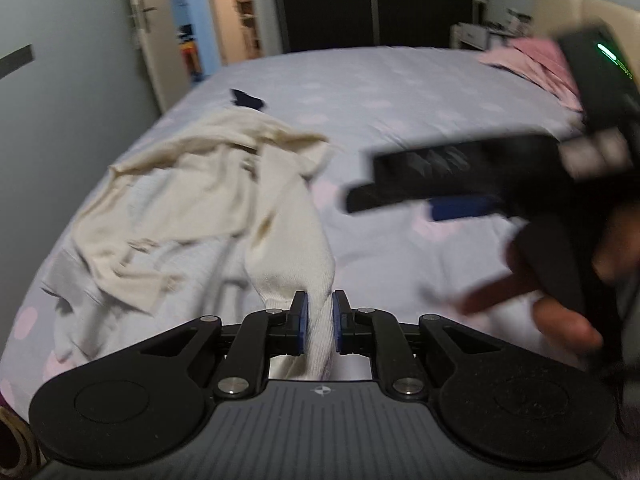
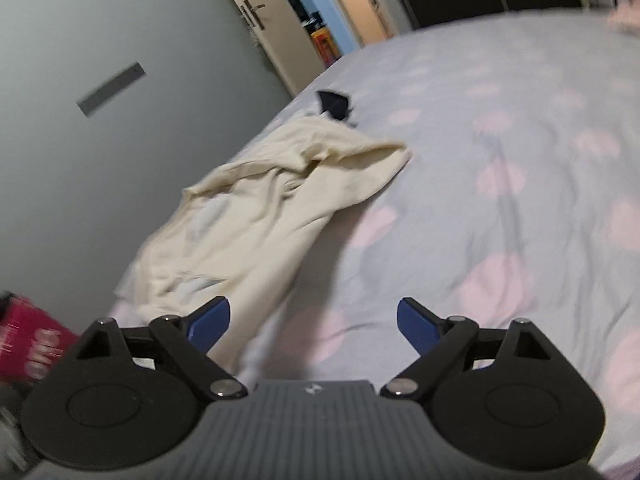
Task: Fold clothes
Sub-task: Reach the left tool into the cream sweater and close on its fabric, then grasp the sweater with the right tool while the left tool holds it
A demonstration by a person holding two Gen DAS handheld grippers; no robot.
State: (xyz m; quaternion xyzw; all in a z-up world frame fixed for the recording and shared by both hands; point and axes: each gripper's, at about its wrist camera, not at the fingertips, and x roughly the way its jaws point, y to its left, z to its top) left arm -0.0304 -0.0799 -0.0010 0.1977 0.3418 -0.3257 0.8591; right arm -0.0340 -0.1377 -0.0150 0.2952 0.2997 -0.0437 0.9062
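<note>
A: Any legible writing?
B: A red box (image 2: 28,344) at the lower left of the right wrist view carries white lettering, too blurred to read. Each gripper body shows a small round emblem, no text.
A: Left gripper (image 1: 320,320) status?
B: Jaws nearly closed, blue pads clamping a ribbed cuff of the cream garment (image 1: 208,200). Only the left view shows this grip.
A: Right gripper (image 2: 314,322)?
B: Jaws wide apart, holding nothing, above the bedsheet (image 2: 500,200). The left view shows it from outside, blurred, held by a hand (image 1: 560,304), with a green light on its body.
A: Garment condition?
B: Cream, crumpled, lying on the left part of the bed, one sleeve pulled toward the left gripper. A dark item (image 1: 248,100) lies just beyond it. Pink cloth (image 1: 536,60) sits at the far right corner. An open door (image 2: 276,32) stands beyond the bed.
</note>
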